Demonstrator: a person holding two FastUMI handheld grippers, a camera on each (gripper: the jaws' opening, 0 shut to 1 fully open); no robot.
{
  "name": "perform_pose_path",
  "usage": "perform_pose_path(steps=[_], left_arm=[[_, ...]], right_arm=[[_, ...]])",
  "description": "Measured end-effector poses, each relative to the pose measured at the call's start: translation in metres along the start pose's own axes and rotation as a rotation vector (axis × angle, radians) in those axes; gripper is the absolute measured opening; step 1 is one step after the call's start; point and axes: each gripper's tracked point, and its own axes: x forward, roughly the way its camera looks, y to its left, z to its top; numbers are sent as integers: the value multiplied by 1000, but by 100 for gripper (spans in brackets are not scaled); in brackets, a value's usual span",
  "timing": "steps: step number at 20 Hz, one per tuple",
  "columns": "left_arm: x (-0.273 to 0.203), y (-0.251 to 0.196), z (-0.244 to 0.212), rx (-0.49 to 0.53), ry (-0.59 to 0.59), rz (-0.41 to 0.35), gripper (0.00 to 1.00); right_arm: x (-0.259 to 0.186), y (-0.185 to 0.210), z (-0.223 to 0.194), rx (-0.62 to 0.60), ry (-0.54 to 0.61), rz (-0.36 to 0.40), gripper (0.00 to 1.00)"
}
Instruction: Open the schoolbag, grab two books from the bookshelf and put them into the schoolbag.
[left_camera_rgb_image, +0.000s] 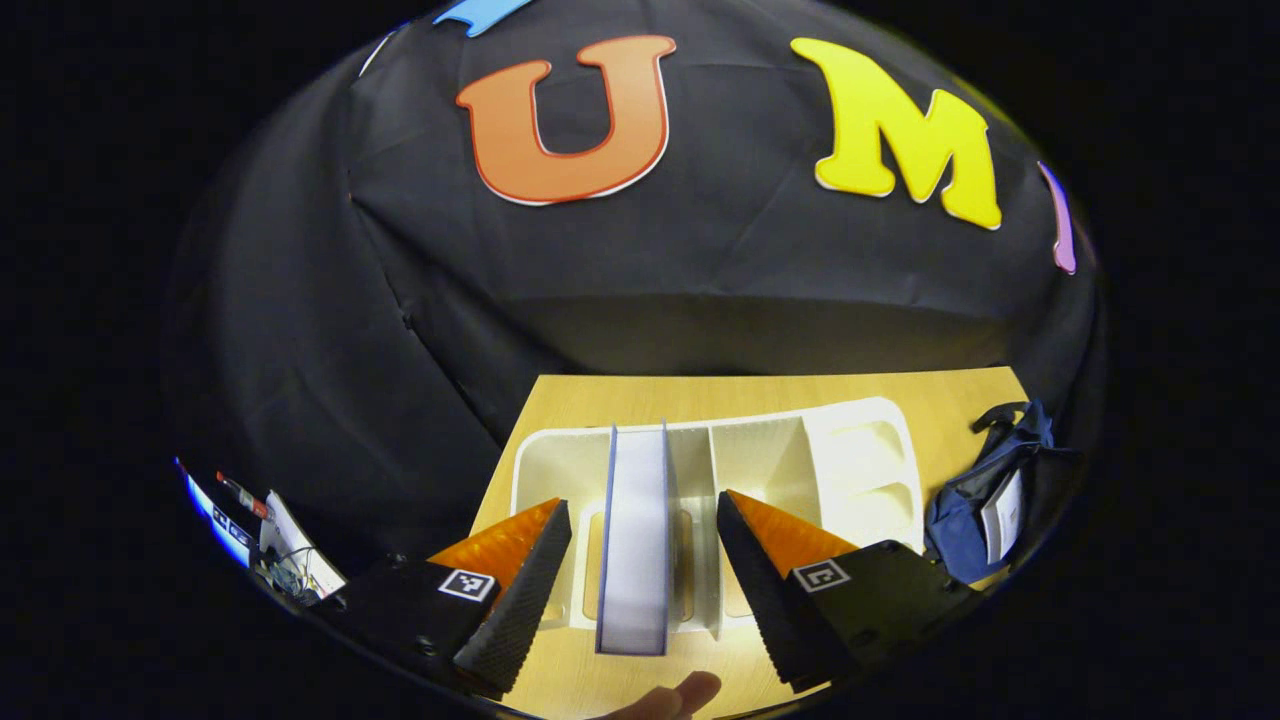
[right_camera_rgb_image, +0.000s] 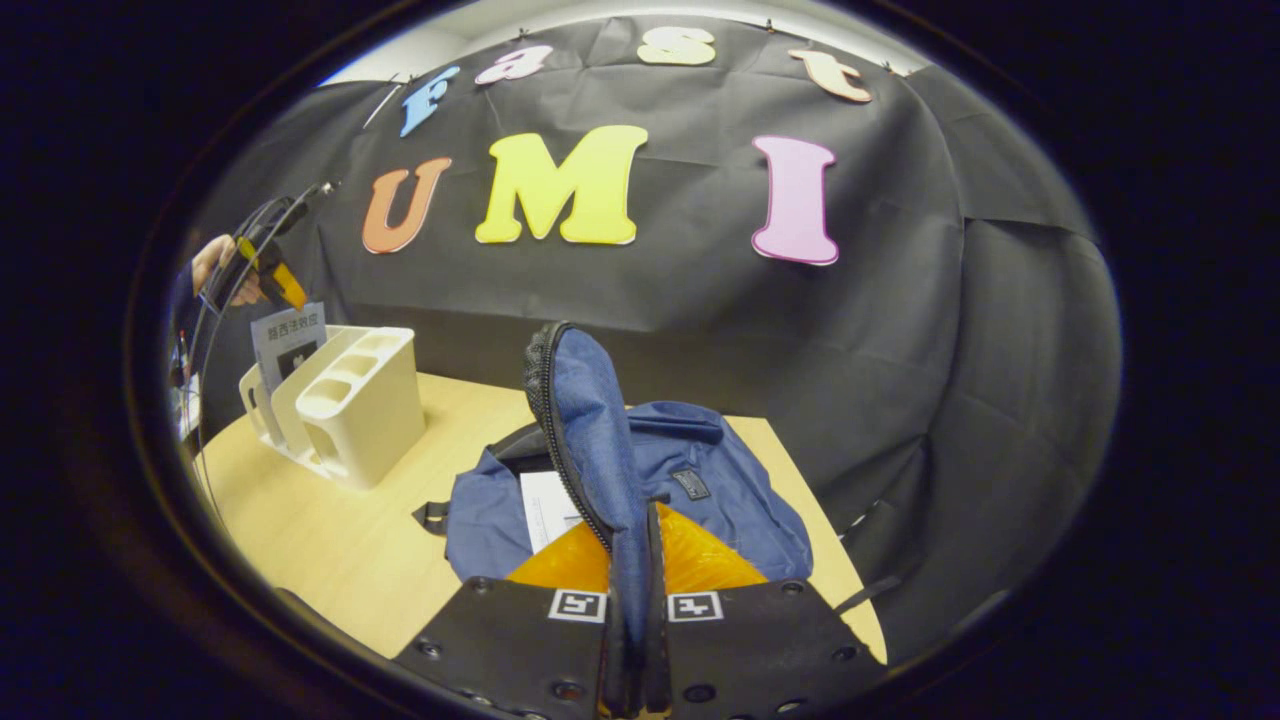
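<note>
cream plastic forms the bookshelf (left_camera_rgb_image: 800, 450), set near the far edge of the wooden table (left_camera_rgb_image: 940, 385); a book (left_camera_rgb_image: 636, 540) stands upright in it, seen between the spread fingers of the left gripper (left_camera_rgb_image: 640, 585), untouched. in the right gripper view, the right gripper (right_camera_rgb_image: 632, 640) is clamped together on the raised flap of the blue schoolbag (right_camera_rgb_image: 700, 480), which lies at the table's right edge. a book (right_camera_rgb_image: 545, 505) is partly hidden inside the bag. a fingertip (left_camera_rgb_image: 685, 695) is cut off at the near edge.

Black gripper bodies (right_camera_rgb_image: 640, 640) with square markers, screws
</note>
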Motion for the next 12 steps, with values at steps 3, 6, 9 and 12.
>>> perform_pose_path(steps=[3,6,9,12], left_arm=[[13,9,-10,-8,62,21,86],[16,1,-9,-1,58,-23,77],[17,-4,-20,-8,121,-21,55],[14,-14,-22,-24,118,-66,47]], right_arm=[[1,2,-2,-2,-5,8,8],[2,1,-3,-6,-9,12,8],[3,0,-5,12,-7,15,8],[4,1,-9,23,-4,20,8]])
